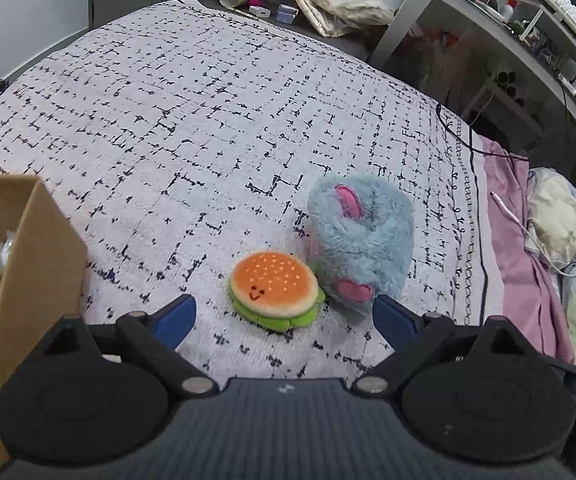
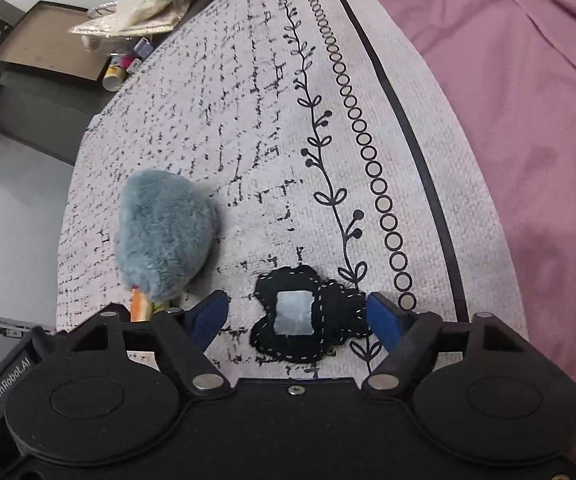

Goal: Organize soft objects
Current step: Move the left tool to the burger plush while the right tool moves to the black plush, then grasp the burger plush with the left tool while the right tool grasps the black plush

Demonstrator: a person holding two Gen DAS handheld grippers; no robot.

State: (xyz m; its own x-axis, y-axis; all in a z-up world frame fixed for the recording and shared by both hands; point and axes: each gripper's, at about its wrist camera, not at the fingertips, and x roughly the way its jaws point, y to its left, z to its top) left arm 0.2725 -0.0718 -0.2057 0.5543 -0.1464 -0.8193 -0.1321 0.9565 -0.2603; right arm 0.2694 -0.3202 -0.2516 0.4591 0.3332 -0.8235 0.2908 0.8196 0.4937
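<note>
On the bed, the left claw (image 1: pixel 284 314) stands released. The burger plush (image 1: pixel 274 290) lies straight ahead, between its fingertips and untouched, with the blue furry toy (image 1: pixel 362 240) touching it on the right. The right claw (image 2: pixel 296 314) is half-closed around the black felt piece (image 2: pixel 308 316), whose long axis runs across the jaws; its right finger seems at the edge, though a firm grip I cannot tell.

Burger plush (image 1: pixel 275 289) flat, touching blue fluffy plush (image 1: pixel 362 236), black felt plush (image 2: pixel 304 314) apart
</note>
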